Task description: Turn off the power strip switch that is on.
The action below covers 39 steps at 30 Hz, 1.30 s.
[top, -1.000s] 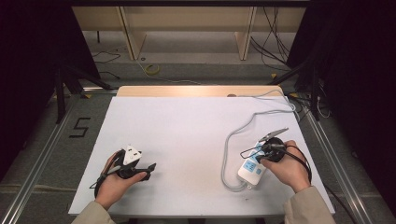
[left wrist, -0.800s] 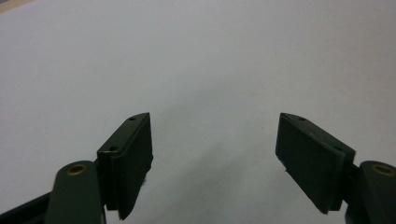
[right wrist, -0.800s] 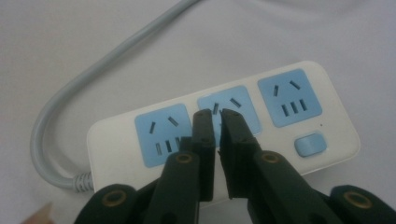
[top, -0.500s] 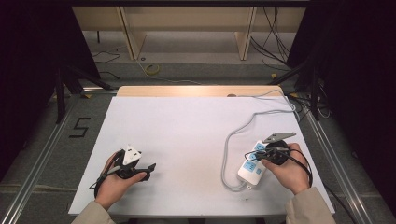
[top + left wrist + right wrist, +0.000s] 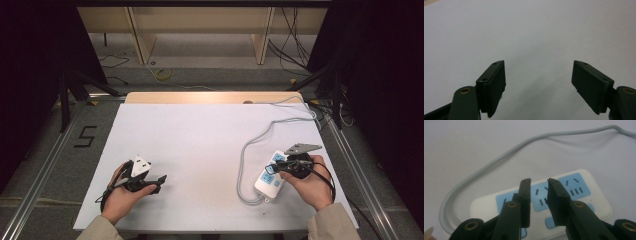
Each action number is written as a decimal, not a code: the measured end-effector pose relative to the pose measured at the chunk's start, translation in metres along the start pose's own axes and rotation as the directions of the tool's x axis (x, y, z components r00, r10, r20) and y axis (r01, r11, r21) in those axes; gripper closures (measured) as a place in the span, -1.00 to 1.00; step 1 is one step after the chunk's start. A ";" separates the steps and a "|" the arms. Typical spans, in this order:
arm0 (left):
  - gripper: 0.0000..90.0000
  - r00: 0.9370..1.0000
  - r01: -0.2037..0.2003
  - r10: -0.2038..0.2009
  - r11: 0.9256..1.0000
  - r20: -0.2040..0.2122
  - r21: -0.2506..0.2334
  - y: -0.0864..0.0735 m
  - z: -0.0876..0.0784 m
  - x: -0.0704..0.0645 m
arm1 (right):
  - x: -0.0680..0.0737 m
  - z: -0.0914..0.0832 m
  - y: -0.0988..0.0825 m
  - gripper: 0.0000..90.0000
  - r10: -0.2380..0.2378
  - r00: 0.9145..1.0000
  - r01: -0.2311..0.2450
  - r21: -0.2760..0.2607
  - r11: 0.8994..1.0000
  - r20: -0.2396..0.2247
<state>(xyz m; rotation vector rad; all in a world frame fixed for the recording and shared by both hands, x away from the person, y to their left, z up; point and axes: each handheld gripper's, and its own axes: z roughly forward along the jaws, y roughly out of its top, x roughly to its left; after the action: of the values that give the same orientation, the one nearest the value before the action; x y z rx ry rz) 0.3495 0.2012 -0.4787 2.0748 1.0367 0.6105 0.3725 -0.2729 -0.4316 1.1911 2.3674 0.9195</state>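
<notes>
A: What's different nearest the person on the right side?

B: The right gripper (image 5: 278, 165) has swung over the power strip (image 5: 270, 175). A second ago it sat off the strip's far right edge; now its tips hang above the blue socket panels. In the right gripper view its jaws stand nearly together, a narrow gap between them, nothing pinched, hovering over the power strip (image 5: 541, 205).

A: And the left?

B: The left gripper (image 5: 159, 179) has stayed put, jaws spread wide over bare white table (image 5: 531, 32), holding nothing.

A: What does that mean for the work?

B: My guess is the right one is lining up on a socket or the switch. The strip lies at the table's near right, and its grey cable (image 5: 250, 145) loops away to the far edge.
</notes>
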 end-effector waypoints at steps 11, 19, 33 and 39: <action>-0.40 1.000 0.002 -0.002 1.000 0.001 -0.003 0.000 -0.001 0.000 | 0.001 -0.002 -0.005 0.34 -0.023 1.000 0.022 -0.083 0.996 -0.010; -0.40 1.000 0.000 0.000 1.000 0.002 -0.003 0.000 -0.001 0.000 | 0.003 -0.004 -0.012 0.23 -0.046 0.999 0.046 -0.153 0.987 0.007; -0.40 1.000 0.010 -0.010 1.000 0.012 -0.011 -0.003 -0.005 -0.002 | 0.002 -0.007 -0.024 0.03 -0.065 0.998 0.063 -0.260 0.964 0.000; -0.42 1.000 0.019 -0.019 1.000 0.017 -0.024 -0.005 -0.009 -0.002 | 0.001 -0.007 -0.033 -0.04 -0.053 0.998 0.044 -0.289 0.956 -0.025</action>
<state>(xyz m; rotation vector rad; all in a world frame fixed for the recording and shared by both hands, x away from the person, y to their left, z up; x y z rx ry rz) 0.3399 0.2053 -0.4772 2.0438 1.0330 0.5920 0.3486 -0.2894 -0.4485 1.0058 2.1798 1.2265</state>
